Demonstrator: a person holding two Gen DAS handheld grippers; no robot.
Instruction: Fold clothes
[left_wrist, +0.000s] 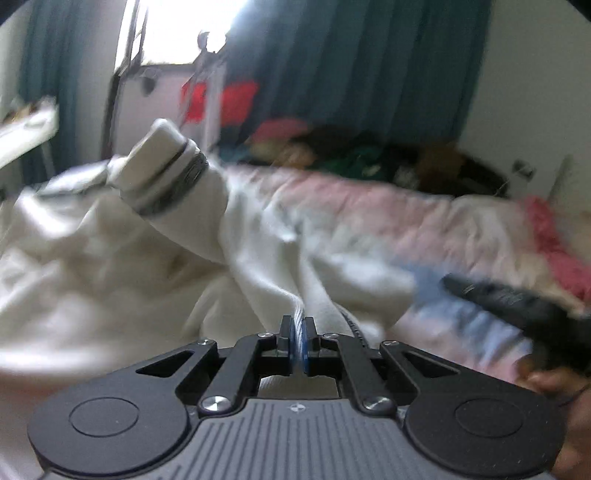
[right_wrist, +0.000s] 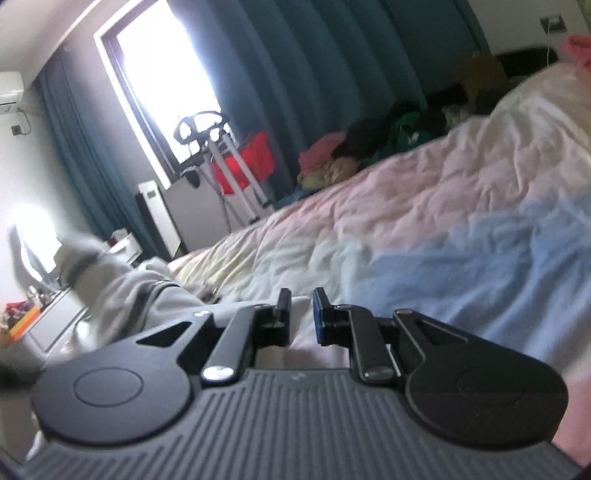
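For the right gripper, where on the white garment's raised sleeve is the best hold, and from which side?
Grip the ribbed cuff, coming from its open end along the sleeve. The cuff sticks up clear of the bed, and its dark-striped band looks firmer than the loose body cloth. The left gripper already pinches a fold nearer the camera.

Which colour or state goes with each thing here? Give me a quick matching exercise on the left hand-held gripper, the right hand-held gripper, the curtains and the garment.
Things:
1. left hand-held gripper
2. right hand-held gripper
3. curtains
4. garment

Colour or state:
A. teal, hanging beside the window
B. white, with a dark band at the cuff
C. shut on a fold of cloth
D. a gap between its pads, nothing between them

Pairs: 1-C, 2-D, 3-A, 4-B
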